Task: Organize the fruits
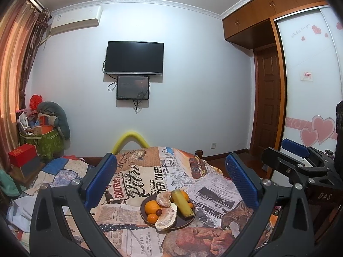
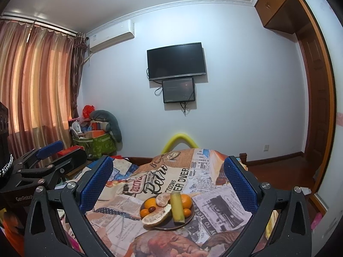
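Note:
A dark round plate sits on a cloth printed like old newspapers. It holds oranges, a peeled mandarin, a peeled pomelo piece, a yellow-green sugarcane stick and a dark grape. My left gripper is open and empty, held above and short of the plate. My right gripper is open and empty too, also short of the plate. Each gripper shows at the edge of the other's view.
The cloth covers a raised surface with a yellow foam bar behind it. A green bag of clutter and a red box stand at the left by the curtains. A TV hangs on the wall; wardrobe and door at right.

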Tool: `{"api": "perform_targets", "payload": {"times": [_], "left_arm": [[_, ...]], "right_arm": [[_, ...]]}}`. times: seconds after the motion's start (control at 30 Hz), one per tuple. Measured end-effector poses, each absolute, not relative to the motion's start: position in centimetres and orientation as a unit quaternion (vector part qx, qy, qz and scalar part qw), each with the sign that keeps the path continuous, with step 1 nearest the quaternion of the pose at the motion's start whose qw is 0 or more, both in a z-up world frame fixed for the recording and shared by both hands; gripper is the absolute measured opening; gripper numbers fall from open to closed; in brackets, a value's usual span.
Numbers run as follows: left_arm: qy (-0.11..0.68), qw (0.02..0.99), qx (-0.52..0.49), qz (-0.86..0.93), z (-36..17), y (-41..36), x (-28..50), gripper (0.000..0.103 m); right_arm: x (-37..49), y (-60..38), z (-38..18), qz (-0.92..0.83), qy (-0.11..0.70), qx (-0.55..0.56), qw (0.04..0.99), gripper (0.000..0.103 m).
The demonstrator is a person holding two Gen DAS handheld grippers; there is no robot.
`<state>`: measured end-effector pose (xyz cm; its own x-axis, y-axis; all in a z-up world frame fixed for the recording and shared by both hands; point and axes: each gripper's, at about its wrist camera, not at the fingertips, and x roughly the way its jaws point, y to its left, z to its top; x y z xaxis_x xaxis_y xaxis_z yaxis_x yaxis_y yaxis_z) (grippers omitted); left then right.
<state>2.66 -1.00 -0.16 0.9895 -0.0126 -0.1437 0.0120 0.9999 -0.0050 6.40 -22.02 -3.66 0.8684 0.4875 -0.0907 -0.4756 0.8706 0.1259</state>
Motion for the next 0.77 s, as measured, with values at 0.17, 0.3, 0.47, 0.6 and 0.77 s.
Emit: {"api": "perform_targets", "payload": {"times": [0.17,0.3,0.47,0.6,0.77], "left_arm": [[0.076,0.997,-0.003,-0.012,-0.10,-1.04,2.81,0.103],[0.078,0.997,-0.004,-0.013,-0.06,-1.09,2.81,0.103],[0.080,0.997,-0.003,-0.017,0.00,-1.23,2.85,0.103],[0.081,0.997,-0.003,-0.017,-0.02,-1.28,2.94,0.103],[0.086,0.996,-0.004,-0.020,-0.22,-1.28,3.18,0.103]], "right_arm": [[6.36,-22.22,-3.60,0.248,0.060,0.051,0.966,0.103],[6.42,-22.31,-3.59,0.247,0.060,0.052,0.966,0.103],[6.38,-22.32,-3.54,0.246,0.060,0.051,0.966,0.103],[6.38,-22.36,-3.54,0.247,0.061,0.051,0.966,0.103],[6.44,-22.27,-3.63,0.246,0.063,0.049,0.966,0.103]]}}
